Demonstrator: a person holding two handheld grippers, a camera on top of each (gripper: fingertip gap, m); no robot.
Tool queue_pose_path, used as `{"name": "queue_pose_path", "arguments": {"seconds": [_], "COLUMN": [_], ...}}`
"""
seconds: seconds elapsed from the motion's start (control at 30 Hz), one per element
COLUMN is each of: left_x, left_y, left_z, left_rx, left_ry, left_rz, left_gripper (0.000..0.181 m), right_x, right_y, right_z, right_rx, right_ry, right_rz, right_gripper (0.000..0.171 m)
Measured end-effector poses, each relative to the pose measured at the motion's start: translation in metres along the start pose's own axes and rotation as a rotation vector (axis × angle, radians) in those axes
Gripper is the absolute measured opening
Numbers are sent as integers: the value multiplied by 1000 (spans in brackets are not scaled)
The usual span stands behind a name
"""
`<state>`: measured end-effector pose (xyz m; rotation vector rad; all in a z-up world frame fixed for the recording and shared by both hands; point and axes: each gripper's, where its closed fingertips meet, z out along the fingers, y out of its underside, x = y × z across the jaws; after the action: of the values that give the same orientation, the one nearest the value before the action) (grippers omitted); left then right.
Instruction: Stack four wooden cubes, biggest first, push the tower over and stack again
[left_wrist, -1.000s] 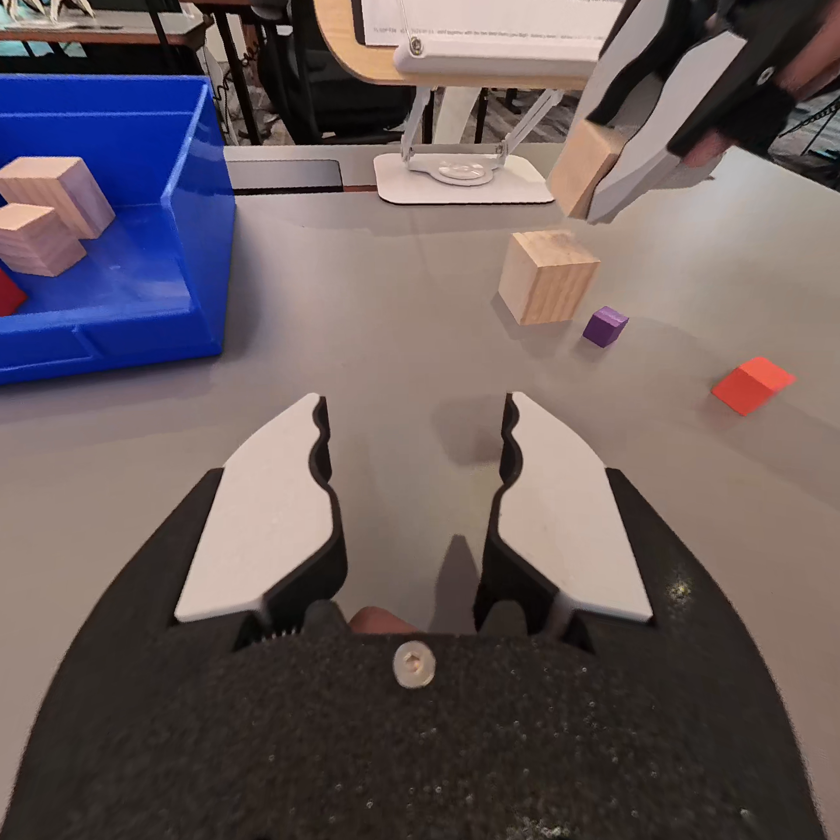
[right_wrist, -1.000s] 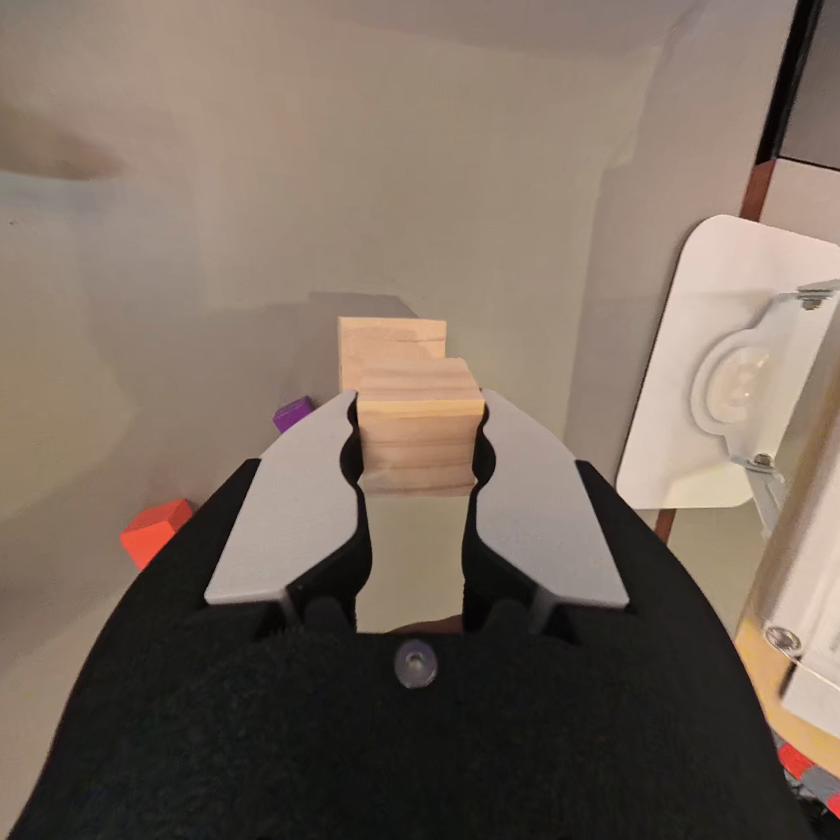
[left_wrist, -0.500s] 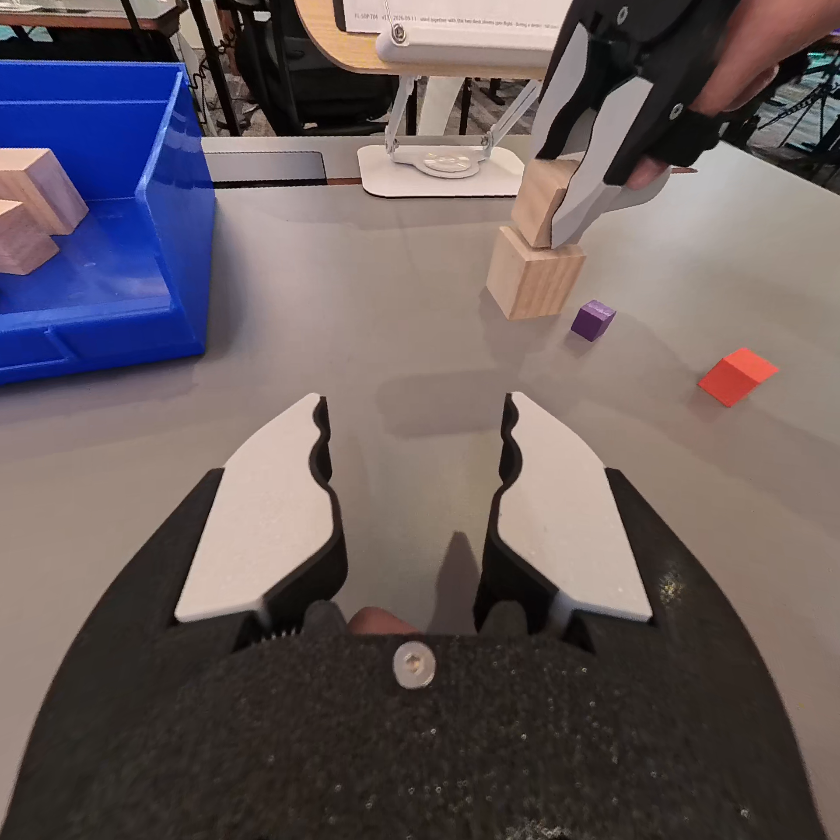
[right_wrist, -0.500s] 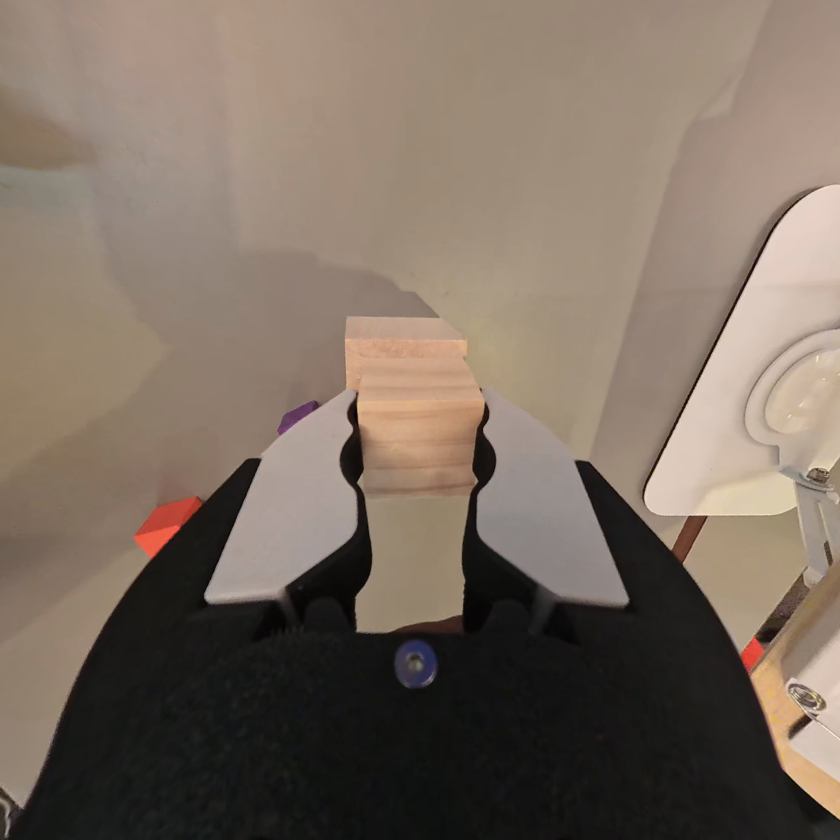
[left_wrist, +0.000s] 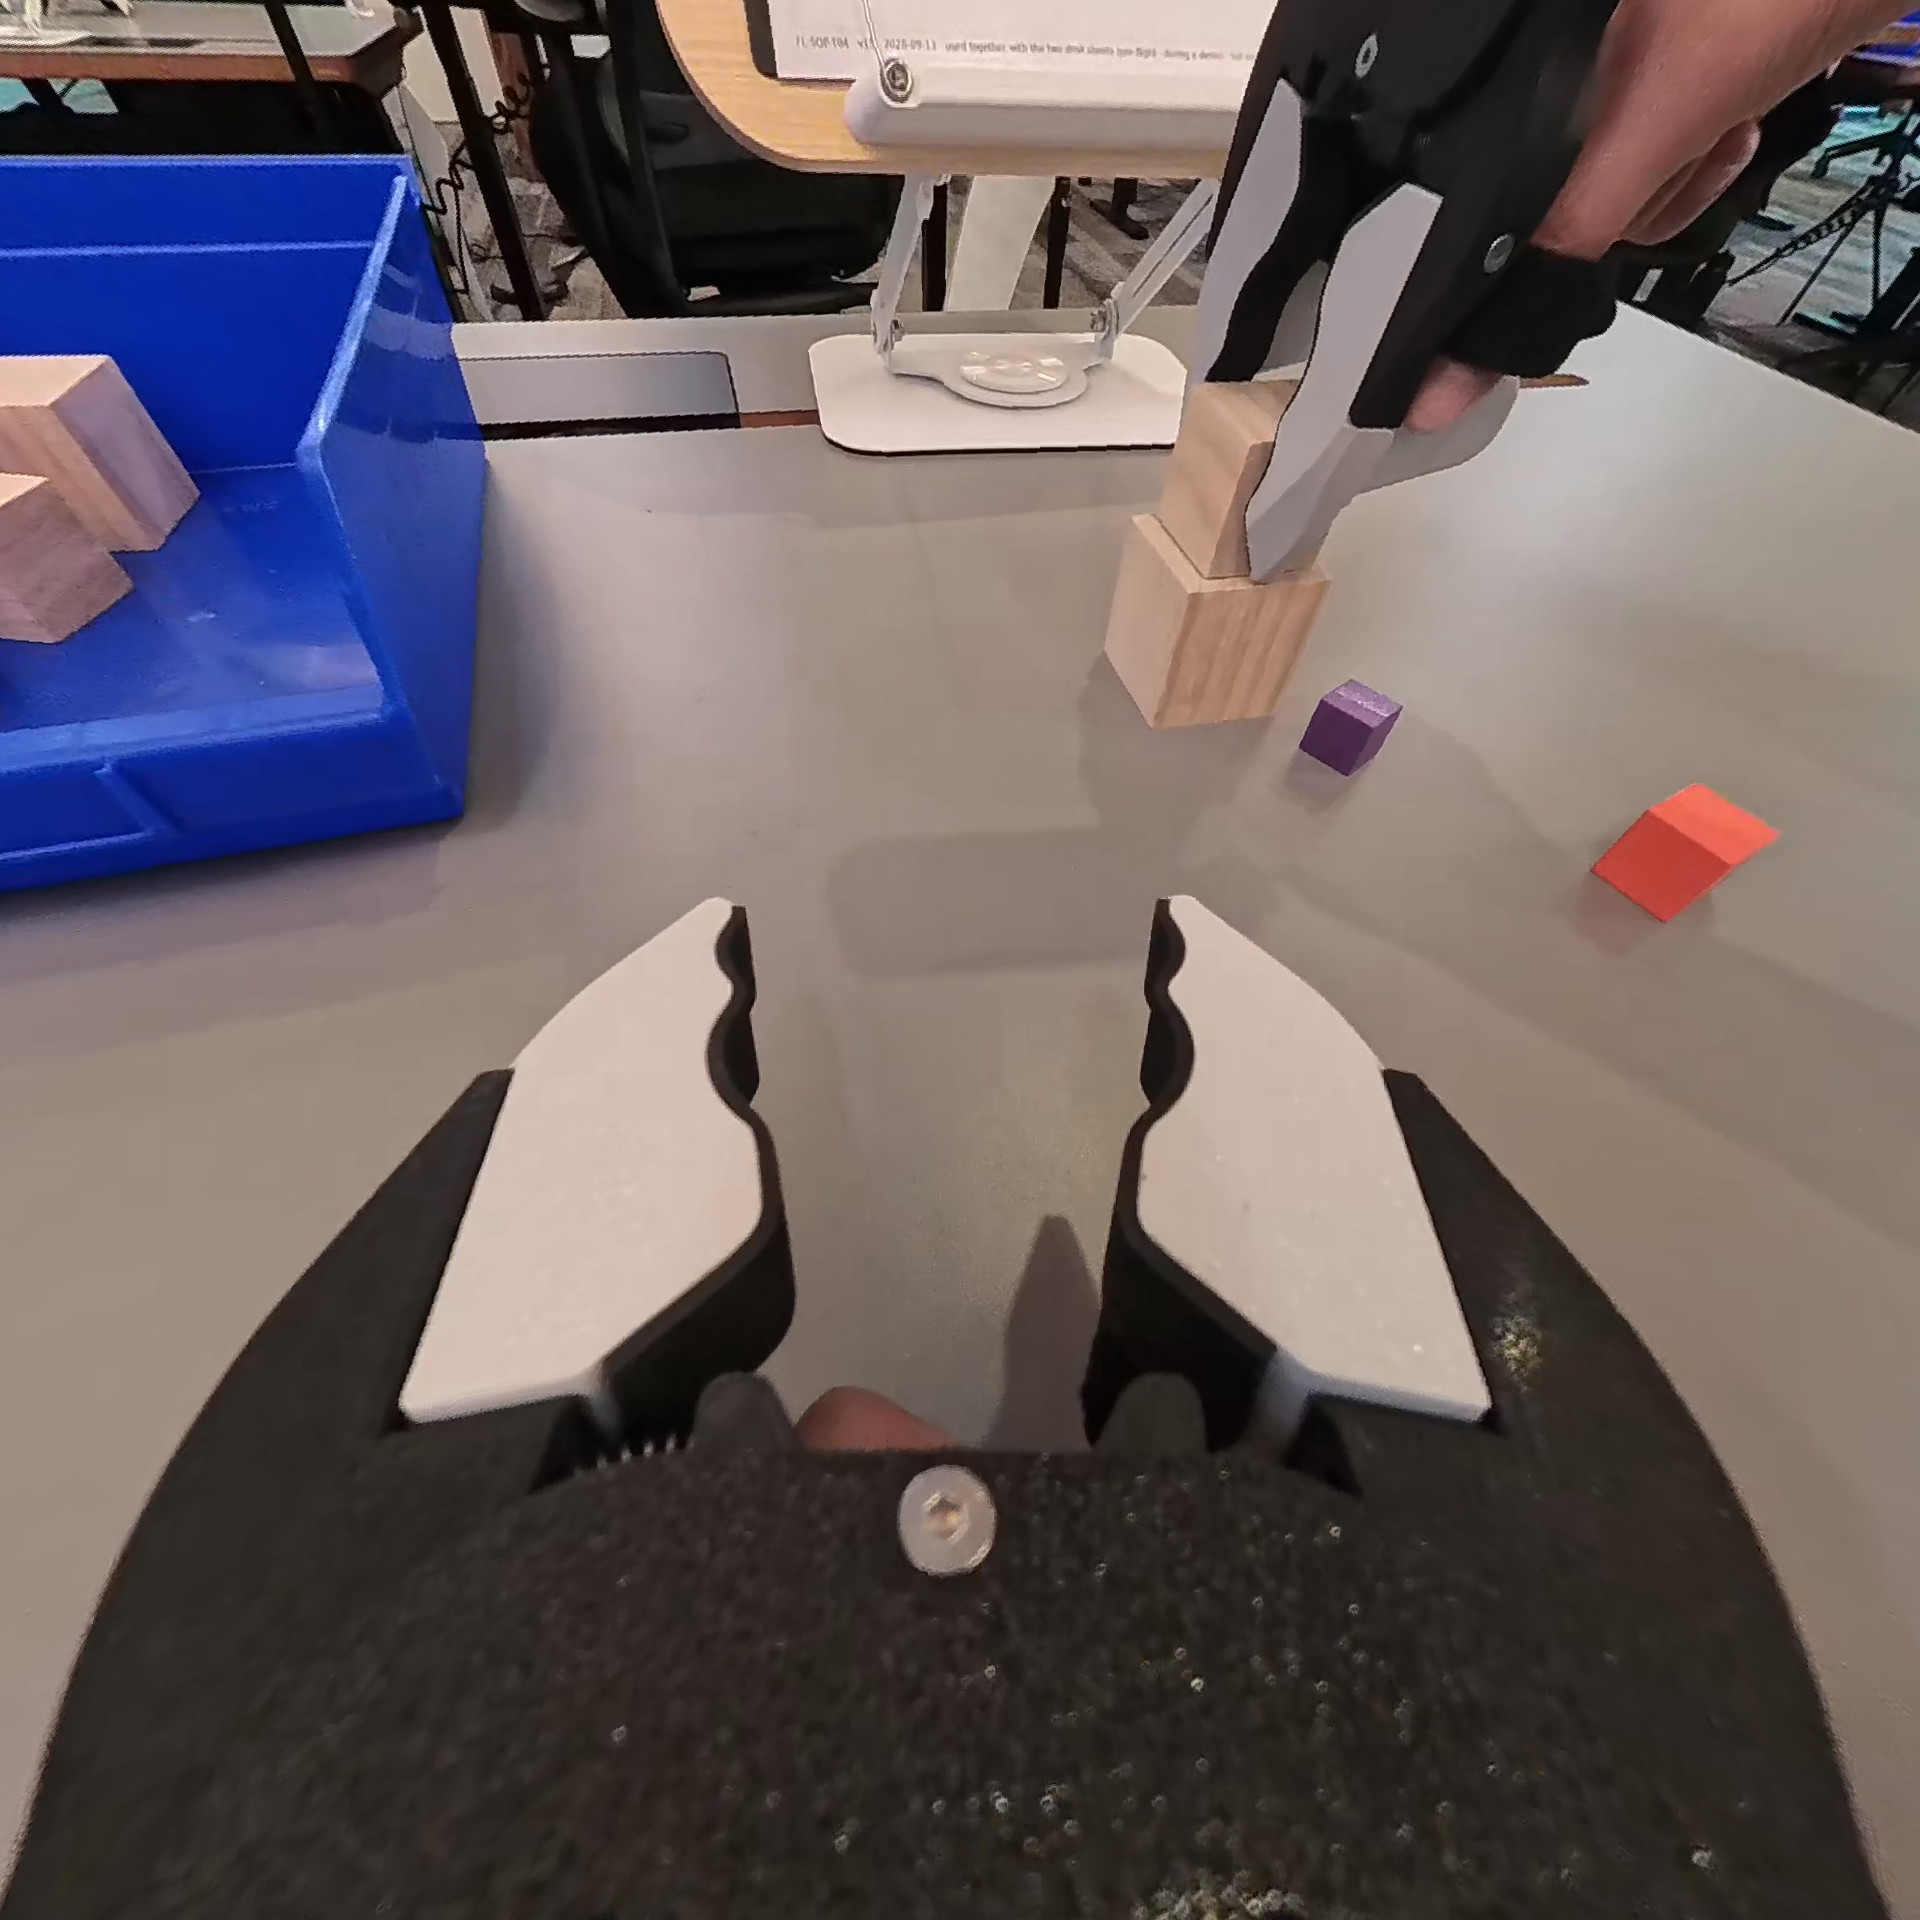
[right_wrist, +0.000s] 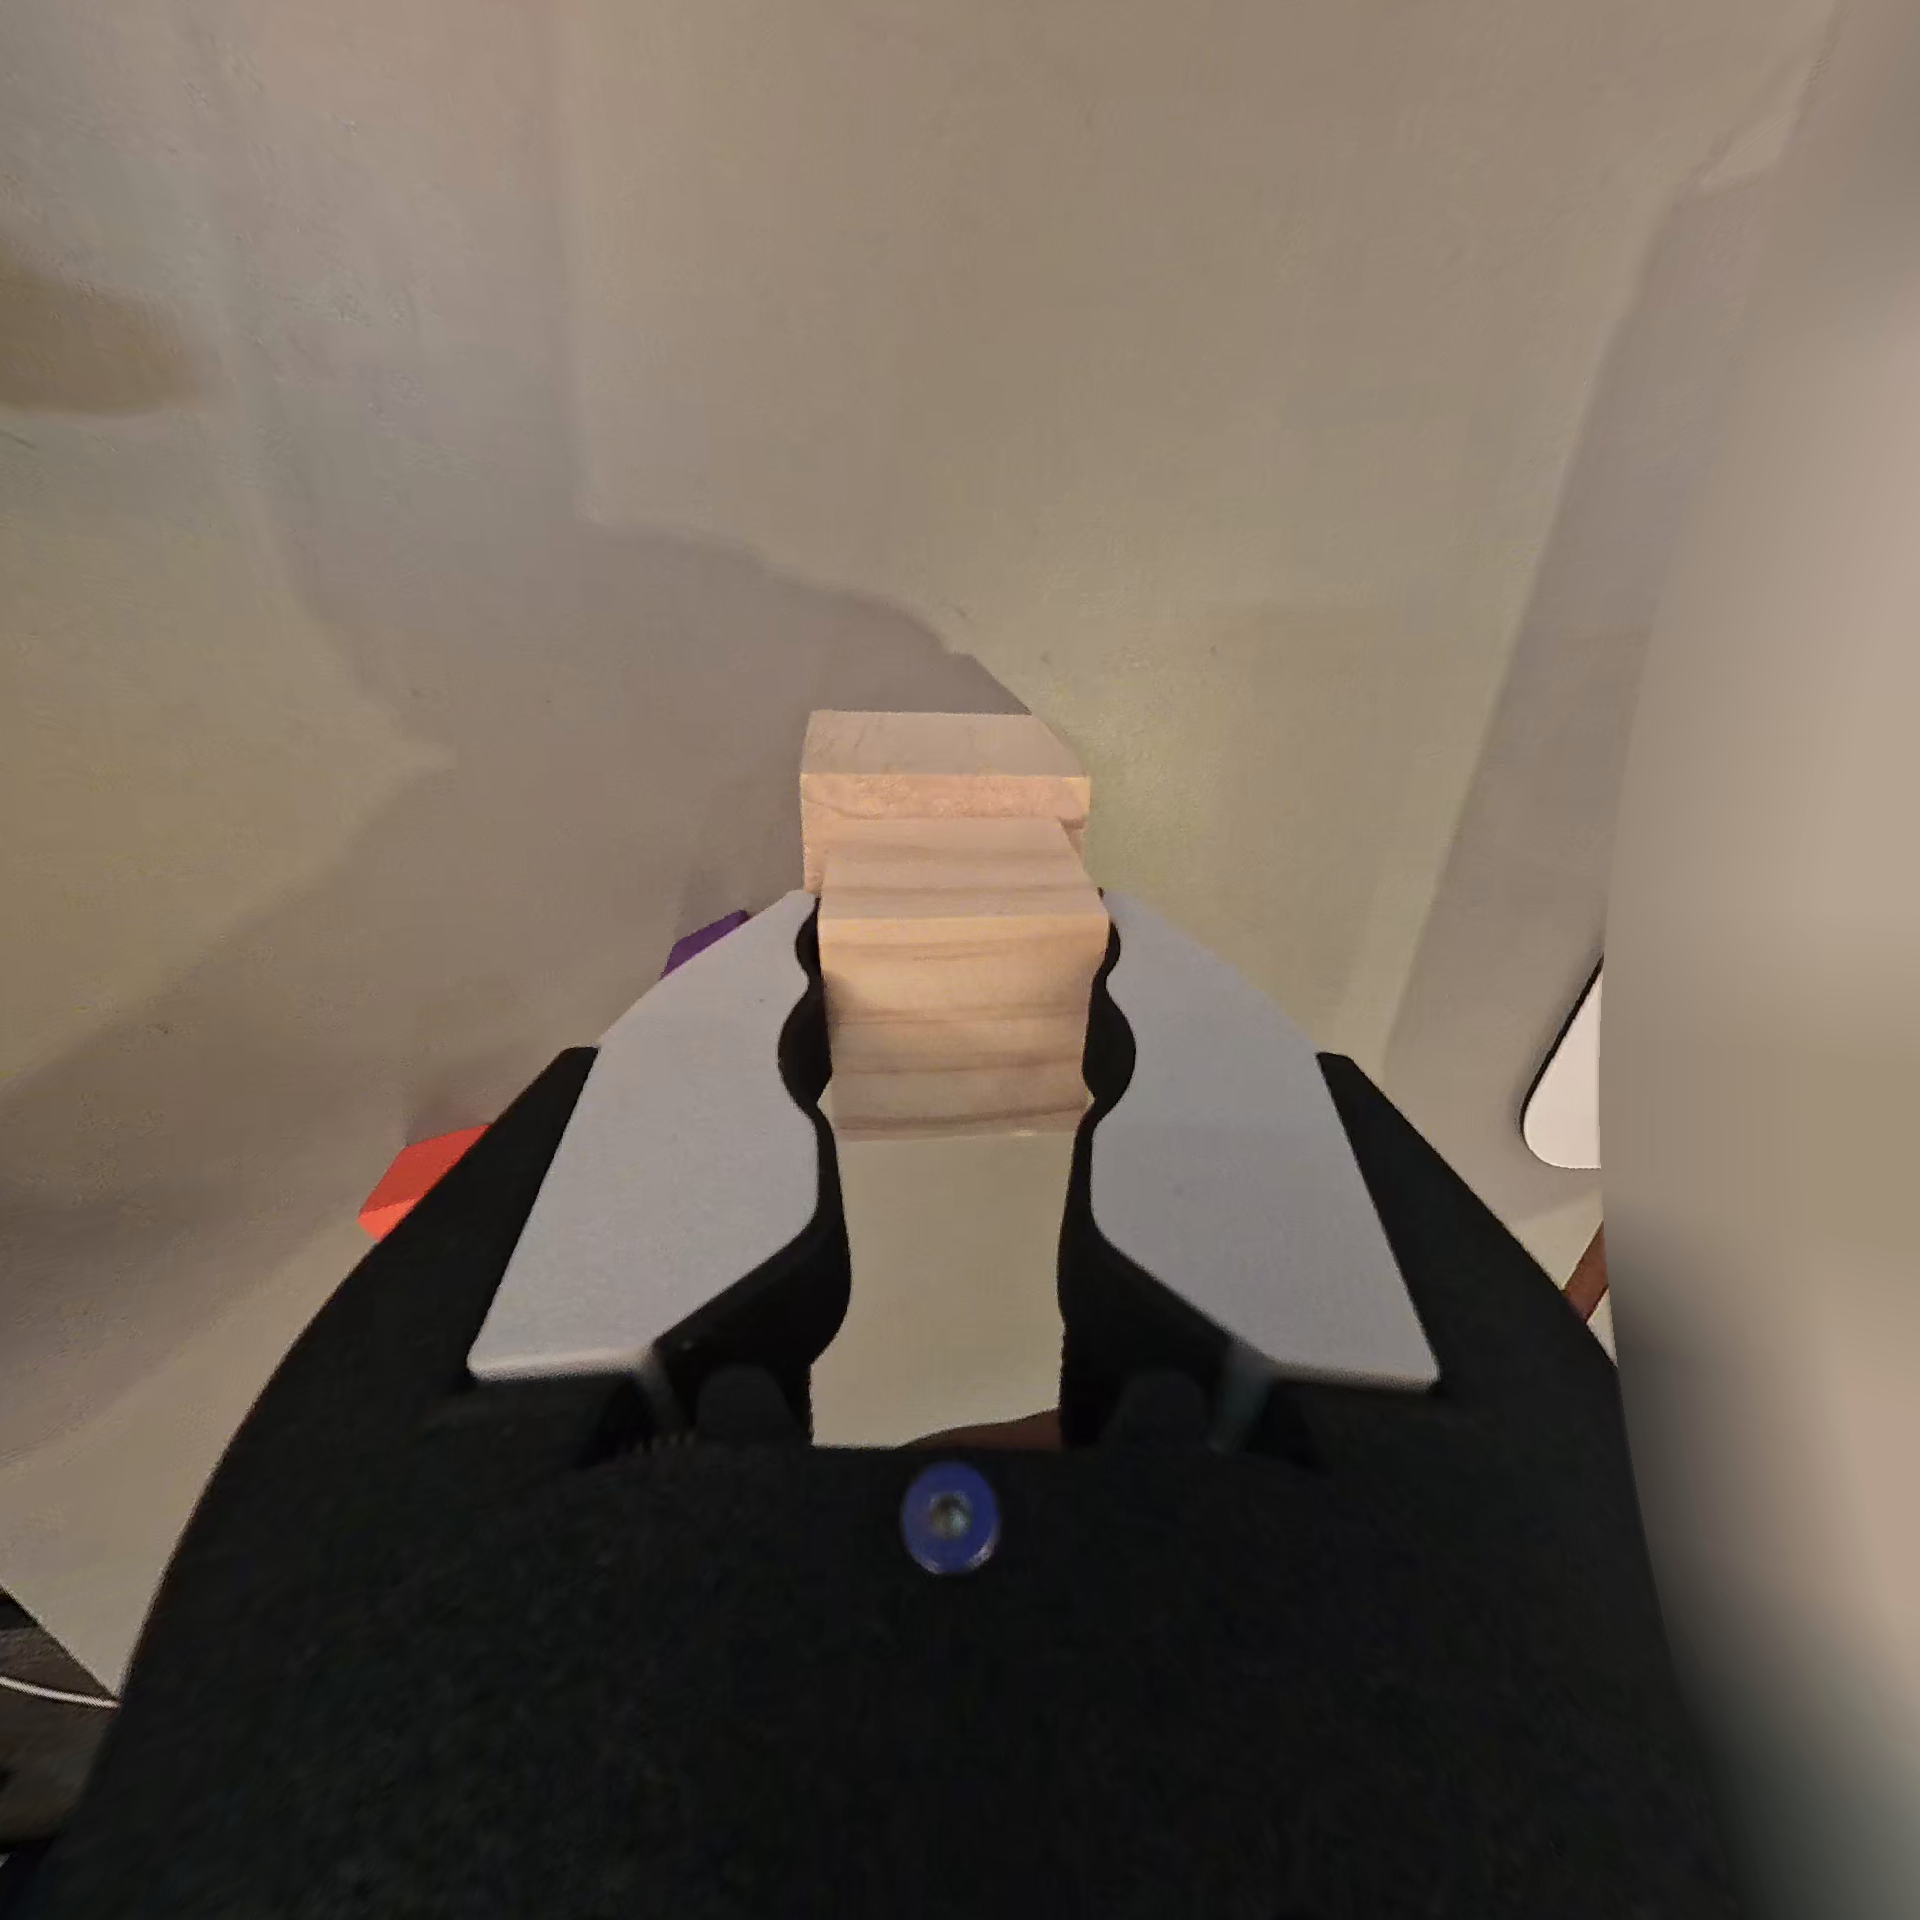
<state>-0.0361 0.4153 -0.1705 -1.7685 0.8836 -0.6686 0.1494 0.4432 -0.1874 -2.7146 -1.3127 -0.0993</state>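
Lowered since a moment ago, the right gripper (right_wrist: 956, 997) now sets its small cube (right_wrist: 961, 1023) on the big cube (left_wrist: 1210, 649) – jaws clamped on its sides. Just right of the stack lies a purple cube (left_wrist: 1349, 725), a red one (left_wrist: 1681, 850) farther right. Near, the left gripper (left_wrist: 948, 982) hovers wide and empty over the table (left_wrist: 779, 727); a blue bin (left_wrist: 343, 582) at far left holds two more wooden cubes (left_wrist: 73, 499).

Tabletop (left_wrist: 831, 675) plain grey; large cube (left_wrist: 1210, 649) pale wood, straight grain; smaller cube (right_wrist: 956, 1018) pale wood, banded grain; small cube (left_wrist: 1348, 725) purple; block (left_wrist: 1678, 850) orange-red; bin (left_wrist: 395, 499) bright blue; left gripper (left_wrist: 948, 997) black, grey-white fingers (left_wrist: 613, 1164)
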Motion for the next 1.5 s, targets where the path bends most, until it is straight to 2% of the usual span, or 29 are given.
{"name": "queue_pose_path", "arguments": {"seconds": [0.3, 0.43, 0.5, 0.6, 0.7, 0.83, 1.0, 1.1, 1.23, 1.5], "left_x": [1, 1, 1, 2, 1, 0, 0, 0, -1, -2], "left_y": [0, 0, -1, -1, -2, -2, -4, -6, -7, -9], "left_z": [0, 0, 0, 0, -2, -2, -4, -6, -7, -9], "left_rx": [1, 1, 3, 2, 15, 16, 37, 59, 68, 86], "left_ry": [4, 6, 8, 11, 13, 4, -29, -39, -47, -75], "left_rz": [4, 3, 2, 3, 0, -2, 29, 42, 36, 53], "left_gripper": [72, 72, 72, 72, 73, 73, 73, 71, 72, 74], "right_x": [-2, 1, 7, 16, 14, -16, -93, -132, -157, -162], "right_y": [-2, 0, -1, -3, 5, 46, 115, 141, 163, 174], "right_z": [2, -4, -18, -56, -102, -137, -115, -97, -80, -70], "right_rx": [-1, 3, 43, 171, 368, 643, 933, 1037, 1034, 1036], "right_ry": [-27, -9, 21, 108, 267, 529, 651, 721, 846, 840], "right_rz": [34, 52, 59, 91, 143, 372, 859, 1040, 1099, 1129], "right_gripper": [47, 63, 65, 66, 66, 68, 74, 78, 80, 84]}}
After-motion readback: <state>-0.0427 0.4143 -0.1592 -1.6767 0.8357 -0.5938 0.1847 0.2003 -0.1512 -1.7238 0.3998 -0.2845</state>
